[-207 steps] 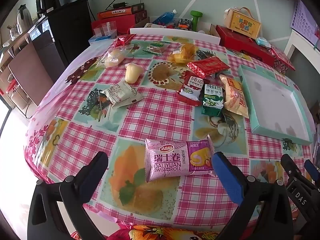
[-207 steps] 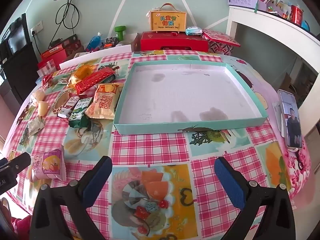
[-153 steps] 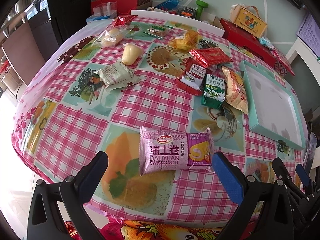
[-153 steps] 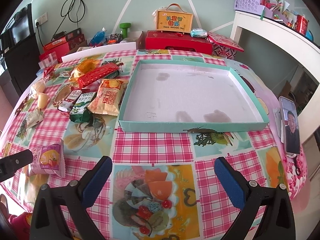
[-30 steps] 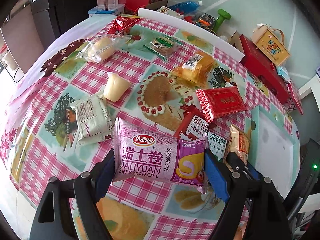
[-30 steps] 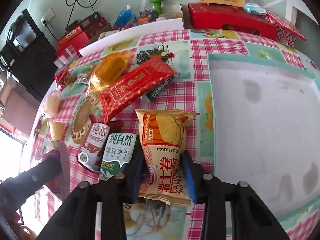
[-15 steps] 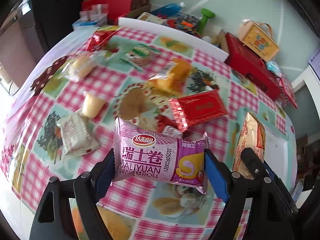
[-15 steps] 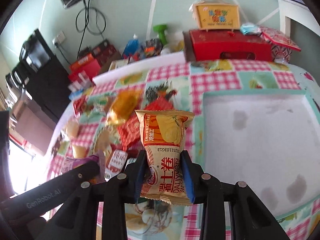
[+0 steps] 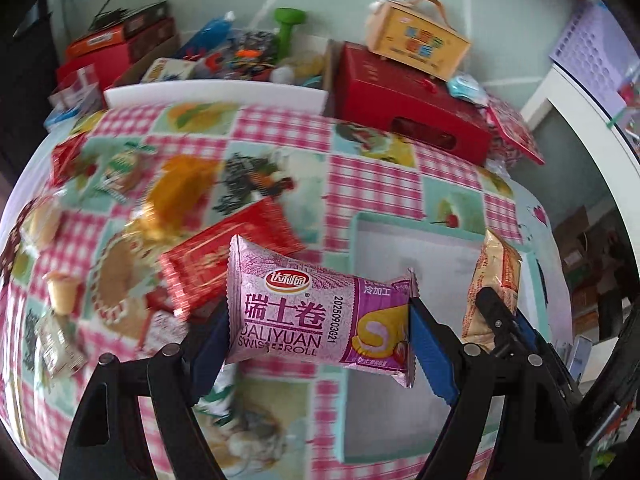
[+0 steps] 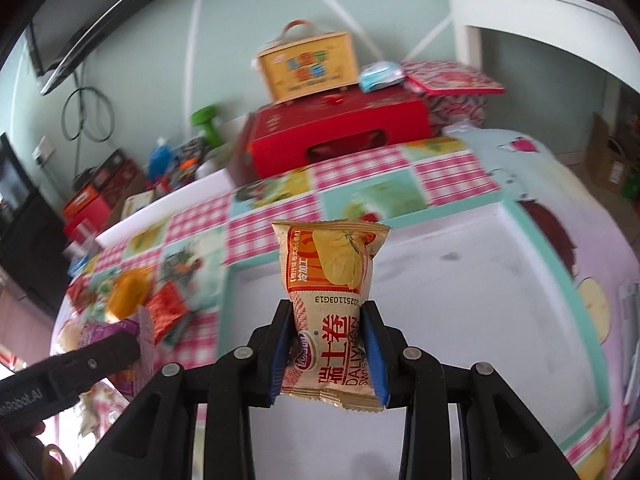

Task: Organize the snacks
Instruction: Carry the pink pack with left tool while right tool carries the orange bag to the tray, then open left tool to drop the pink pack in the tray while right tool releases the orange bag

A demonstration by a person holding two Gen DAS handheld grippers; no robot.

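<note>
Two snack packs are up in the air now, one in each gripper, so my job is to get both into the tray (image 10: 536, 240) nicely. I should bring each pack low over the white floor of the tray before I let go, so it lies flat and does not bounce out. I would put them side by side near one corner, to leave room for the other snacks on the tablecloth (image 9: 372, 176).

My left gripper (image 9: 318, 326) has its fingers set wide, one at each end of the purple pack (image 9: 316, 312), holding it sideways near the tray's left edge. My right gripper (image 10: 329, 346) has its fingers close together, pinching the bottom of the orange pack (image 10: 330, 280), which stands upright over the tray
</note>
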